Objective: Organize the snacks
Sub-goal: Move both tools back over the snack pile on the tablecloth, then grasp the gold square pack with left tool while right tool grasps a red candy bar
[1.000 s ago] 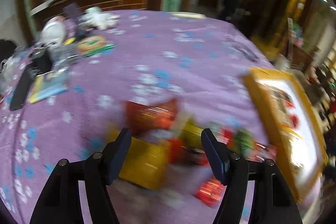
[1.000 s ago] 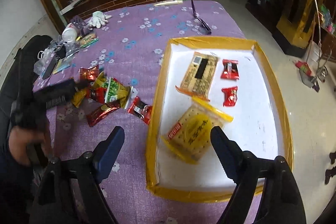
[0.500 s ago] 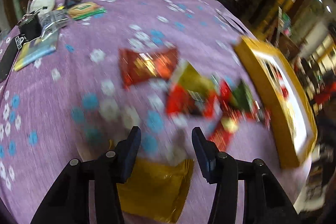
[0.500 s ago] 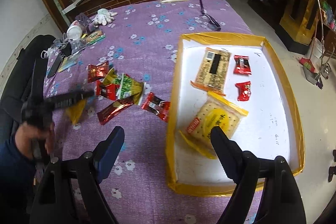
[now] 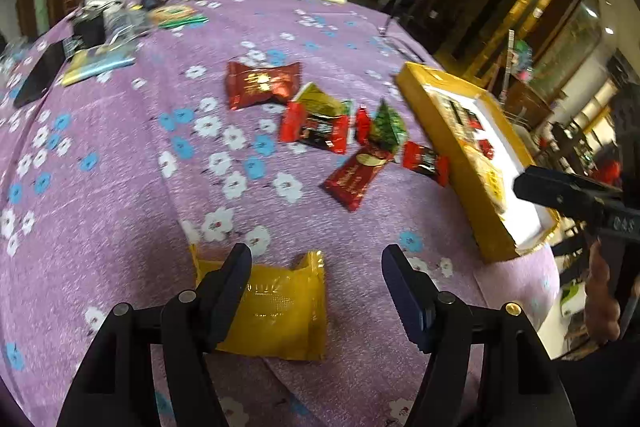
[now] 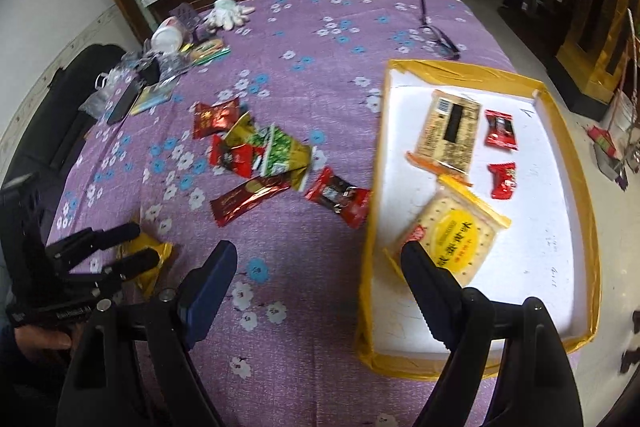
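My left gripper [image 5: 316, 275] hangs with jaws wide, gripping nothing, yellow packet [image 5: 276, 307] flat just beneath and leftward (right gripper [image 6: 316, 267] also agape, farther).

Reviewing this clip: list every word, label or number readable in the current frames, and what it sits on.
"CAS": white letters on the right gripper body, partly cut off.
Yellow cracker packet: Chinese characters, too blurred to read.
Tan packet: barcode and small print, unreadable.
Tray floor: handwritten marks, illegible.
Gold packet: embossed print, blurred.
Red wrappers: print too small.
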`<state>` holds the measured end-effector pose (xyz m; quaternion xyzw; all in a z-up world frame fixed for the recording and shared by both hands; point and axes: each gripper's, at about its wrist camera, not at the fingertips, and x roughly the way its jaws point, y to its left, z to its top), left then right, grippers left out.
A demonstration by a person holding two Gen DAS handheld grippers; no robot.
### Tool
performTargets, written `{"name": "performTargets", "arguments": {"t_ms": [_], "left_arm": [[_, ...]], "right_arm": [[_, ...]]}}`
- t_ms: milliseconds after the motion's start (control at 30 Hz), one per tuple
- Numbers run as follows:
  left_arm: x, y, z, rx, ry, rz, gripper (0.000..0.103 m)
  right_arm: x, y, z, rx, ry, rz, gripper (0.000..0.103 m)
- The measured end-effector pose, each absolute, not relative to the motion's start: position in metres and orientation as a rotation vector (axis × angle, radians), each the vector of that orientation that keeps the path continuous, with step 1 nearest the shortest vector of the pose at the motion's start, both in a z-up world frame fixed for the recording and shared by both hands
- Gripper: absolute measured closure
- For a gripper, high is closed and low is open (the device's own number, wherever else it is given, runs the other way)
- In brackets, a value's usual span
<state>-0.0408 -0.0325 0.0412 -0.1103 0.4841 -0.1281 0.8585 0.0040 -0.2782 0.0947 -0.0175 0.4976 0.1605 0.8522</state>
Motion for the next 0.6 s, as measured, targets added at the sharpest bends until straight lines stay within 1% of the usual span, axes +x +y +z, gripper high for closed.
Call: {"name": "performTargets", "arguments": {"t_ms": [200,433,500,600], "left_arm": [[-0.049,-0.029,0.043,-0.248,1.015,-0.231,0.033],[-0.060,-0.031,0.041,-0.166,1.026,-0.174,0.032],[-0.062,-0.031,0.039,-0.156,1.026,-0.169,0.029],[-0.063,-0.031,0.035,-0.118,1.025,-0.150,0.029]], "right_arm": [[0.005,-0.278,0.093,-0.042,1.051,0.346,0.019],[0.006,-0.280,0.090,-0.038,1.061,0.349,0.019],[0.005,-0.279,0.089,-0.044,1.061,0.356,0.019],[0.004,-0.277,0.087,-0.046,1.065,0.365,0.019]]}}
